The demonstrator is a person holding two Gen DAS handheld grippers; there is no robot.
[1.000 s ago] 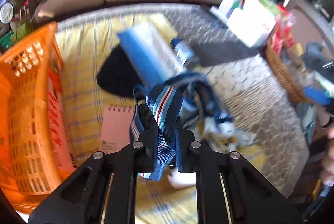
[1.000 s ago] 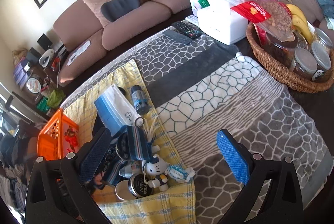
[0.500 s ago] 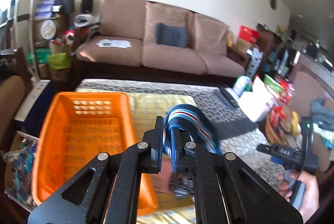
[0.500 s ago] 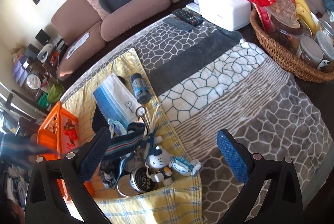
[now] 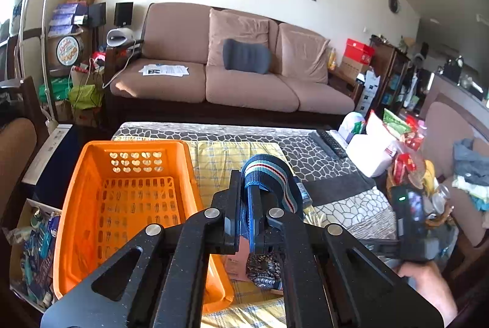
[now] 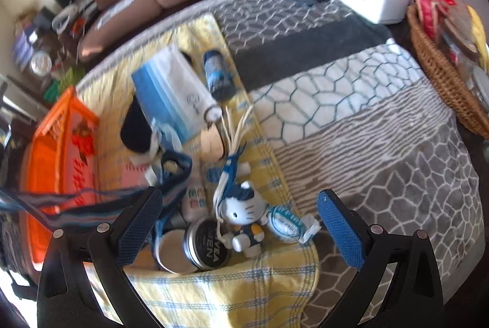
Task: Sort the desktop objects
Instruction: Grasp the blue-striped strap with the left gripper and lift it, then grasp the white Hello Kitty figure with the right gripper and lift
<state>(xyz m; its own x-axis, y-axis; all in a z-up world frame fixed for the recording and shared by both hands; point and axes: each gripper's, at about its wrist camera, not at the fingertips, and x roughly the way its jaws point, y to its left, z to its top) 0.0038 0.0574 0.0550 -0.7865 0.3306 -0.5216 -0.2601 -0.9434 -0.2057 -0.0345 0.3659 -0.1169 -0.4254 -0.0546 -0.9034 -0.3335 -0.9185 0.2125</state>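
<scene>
Hand-held gripper on the left [image 5: 247, 202] is being kept clamped on the striped strap [image 5: 269, 175] beside the empty orange basket [image 5: 91, 205], while the cat figurine [image 6: 241, 211] and tin [image 6: 207, 248] are being left unsorted beneath the wide-open right hand-held gripper [image 6: 238, 224].

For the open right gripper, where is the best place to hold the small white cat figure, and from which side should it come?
Probably the body: the cat figure lies on its side on the yellow cloth, its round head larger than the narrower torso. The right gripper, open, could come from above, one finger on each flank, staying clear of the tin touching it.
</scene>
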